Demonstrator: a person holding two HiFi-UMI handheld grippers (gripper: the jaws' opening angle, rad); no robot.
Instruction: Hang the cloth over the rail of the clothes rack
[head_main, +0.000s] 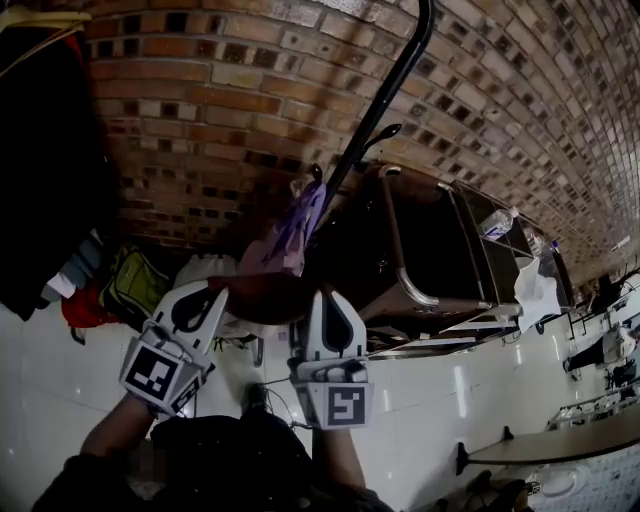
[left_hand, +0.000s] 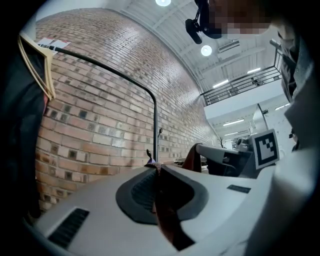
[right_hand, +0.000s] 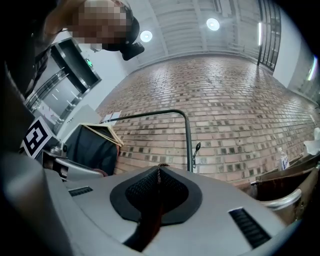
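Note:
A dark reddish-brown cloth (head_main: 265, 298) is stretched between my two grippers, held up in front of the brick wall. My left gripper (head_main: 218, 290) is shut on its left edge, and the cloth (left_hand: 166, 220) runs down between the closed jaws in the left gripper view. My right gripper (head_main: 325, 297) is shut on the other edge, where the cloth (right_hand: 149, 222) shows as a dark strip in the right gripper view. The black rail of the clothes rack (right_hand: 150, 113) runs across above and beyond both grippers. Its upright post (head_main: 385, 100) rises behind the cloth.
A black garment on a wooden hanger (right_hand: 95, 147) hangs at the rail's left end. A purple cloth (head_main: 300, 222) hangs by the post. A metal cart (head_main: 420, 290) stands to the right, with bags (head_main: 135, 285) on the floor to the left.

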